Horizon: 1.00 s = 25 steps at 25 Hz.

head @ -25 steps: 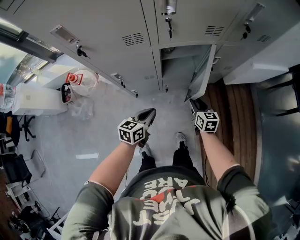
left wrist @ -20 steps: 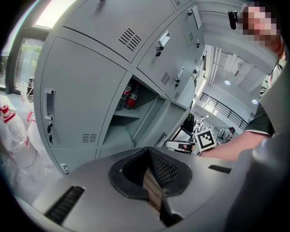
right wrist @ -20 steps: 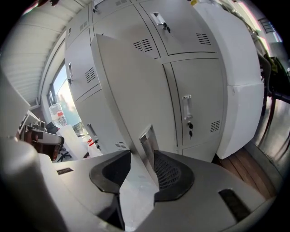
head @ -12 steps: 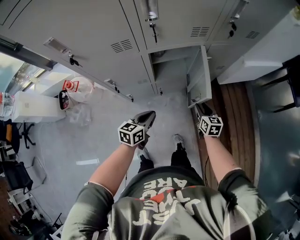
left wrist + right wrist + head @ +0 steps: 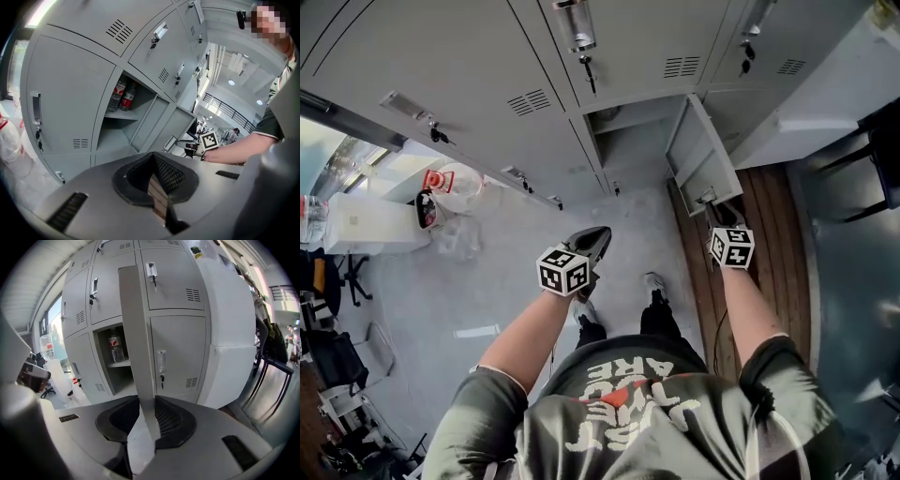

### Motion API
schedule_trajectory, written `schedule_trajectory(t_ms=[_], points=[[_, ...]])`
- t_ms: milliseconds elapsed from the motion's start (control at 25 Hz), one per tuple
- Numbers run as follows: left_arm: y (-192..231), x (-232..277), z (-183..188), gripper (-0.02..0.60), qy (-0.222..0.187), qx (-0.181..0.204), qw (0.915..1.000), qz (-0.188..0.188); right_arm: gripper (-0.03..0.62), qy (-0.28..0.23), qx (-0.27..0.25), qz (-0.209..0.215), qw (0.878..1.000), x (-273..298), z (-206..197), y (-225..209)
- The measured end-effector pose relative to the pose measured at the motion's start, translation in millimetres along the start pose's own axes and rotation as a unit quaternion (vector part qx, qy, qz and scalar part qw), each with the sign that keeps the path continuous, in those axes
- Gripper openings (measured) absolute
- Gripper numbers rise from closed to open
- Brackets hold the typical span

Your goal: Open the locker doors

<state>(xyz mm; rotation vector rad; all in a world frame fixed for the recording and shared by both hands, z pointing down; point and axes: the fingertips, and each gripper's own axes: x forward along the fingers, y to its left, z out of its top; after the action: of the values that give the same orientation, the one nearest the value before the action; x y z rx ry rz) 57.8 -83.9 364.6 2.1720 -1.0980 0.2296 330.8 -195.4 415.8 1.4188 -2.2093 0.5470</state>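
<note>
While I look down through the head view, the left gripper hangs in front of the person over the pale floor, well apart from the lockers. The right gripper sits at the free edge of the open locker door, which stands swung out from its compartment.

In the left gripper view, I see its fingers pressed together with nothing between them. Beyond them the open compartment holds two bottles on a shelf, and the right gripper's marker cube shows beside the door.

In the right gripper view, the jaws have just been closing, and I find the door's edge standing upright between them, both pads pinching it. A bottle stands on the shelf in the compartment behind.
</note>
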Motion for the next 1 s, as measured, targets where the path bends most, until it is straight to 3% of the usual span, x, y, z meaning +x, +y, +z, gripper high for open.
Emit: schedule_trajectory(t_ms=[520, 880, 1000], points=[[-3, 6, 1, 0.006, 0.006, 0.004, 1.0, 0.002, 0.11, 0.007, -0.018, -0.052, 0.998, 11, 17, -83], [-4, 6, 2, 0.006, 0.005, 0.001, 1.0, 0.003, 0.11, 0.017, -0.021, -0.051, 0.998, 13, 19, -90], [-6, 3, 6, 0.006, 0.001, 0.002, 1.0, 0.003, 0.162, 0.029, -0.011, -0.051, 0.998, 10, 14, -87]])
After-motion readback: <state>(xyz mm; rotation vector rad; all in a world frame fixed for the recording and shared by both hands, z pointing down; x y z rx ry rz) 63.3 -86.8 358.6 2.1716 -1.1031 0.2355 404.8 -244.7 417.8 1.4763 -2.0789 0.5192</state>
